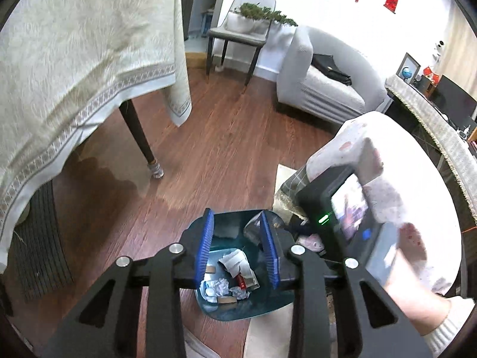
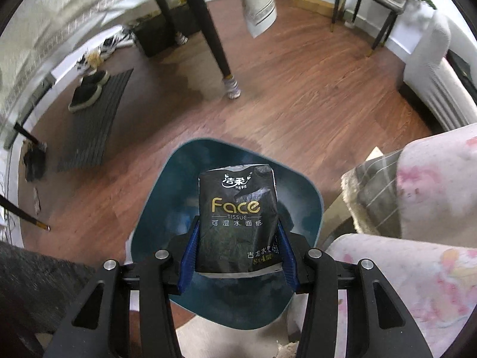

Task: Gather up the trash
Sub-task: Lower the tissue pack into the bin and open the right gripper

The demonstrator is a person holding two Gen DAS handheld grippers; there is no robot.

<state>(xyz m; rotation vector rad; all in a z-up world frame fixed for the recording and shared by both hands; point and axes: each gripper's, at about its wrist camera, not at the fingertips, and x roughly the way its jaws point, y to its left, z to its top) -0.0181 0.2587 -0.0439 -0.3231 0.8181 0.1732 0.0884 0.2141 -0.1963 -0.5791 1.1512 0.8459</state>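
A teal trash bin (image 1: 196, 232) stands on the wooden floor, with crumpled paper and wrappers (image 1: 229, 277) in its bottom. My left gripper (image 1: 237, 253) hangs open and empty straight above the bin. In the right wrist view the same bin (image 2: 301, 197) lies below my right gripper (image 2: 237, 256), which is shut on a black "Face" tissue pack (image 2: 237, 217) and holds it upright over the bin's opening. The right gripper's body and screen show at the right of the left wrist view (image 1: 345, 208).
A table with a cream cloth (image 1: 74, 59) and a dark leg (image 1: 140, 140) stands to the left. A grey sofa (image 1: 322, 83) and a chair (image 1: 238, 29) are beyond. A dark mat (image 2: 98, 119) with shoes (image 2: 86, 89) lies left. My patterned trouser legs (image 2: 417, 238) are at the right.
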